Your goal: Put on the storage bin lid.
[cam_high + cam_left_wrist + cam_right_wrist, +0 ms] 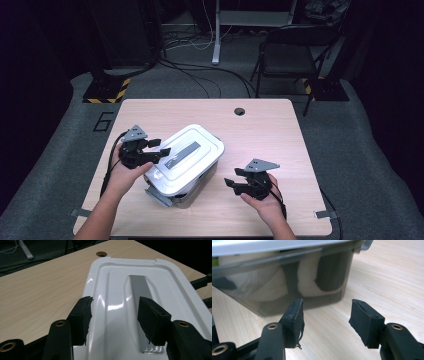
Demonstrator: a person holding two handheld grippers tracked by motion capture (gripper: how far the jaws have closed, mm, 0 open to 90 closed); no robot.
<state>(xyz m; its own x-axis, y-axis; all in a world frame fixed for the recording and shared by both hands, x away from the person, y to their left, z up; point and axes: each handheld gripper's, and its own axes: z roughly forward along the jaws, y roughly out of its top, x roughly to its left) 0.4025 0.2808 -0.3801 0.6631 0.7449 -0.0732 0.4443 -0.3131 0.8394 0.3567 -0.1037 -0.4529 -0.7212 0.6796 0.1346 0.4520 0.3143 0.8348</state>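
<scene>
A grey see-through storage box (196, 186) with a white lid (200, 141) and a grey handle strip (182, 152) sits on the wooden table (270, 135). My left gripper (162, 148) hovers at the lid's left edge, open. In the left gripper view its jaws (113, 315) stand apart over the lid (112, 285), with the grey handle strip (141, 287) just ahead and nothing pressed between the pads. My right gripper (231, 185) rests low on the table to the right of the box, open. In the right gripper view (325, 317) it faces the box wall (287, 277), behind which white and dark contents show.
A grey latch (159, 195) sticks out at the box's near end. A round cable hole (239, 111) sits at the table's far edge. A dark chair (295, 55) and cables lie on the floor beyond. Bare tabletop stretches to the right of the box.
</scene>
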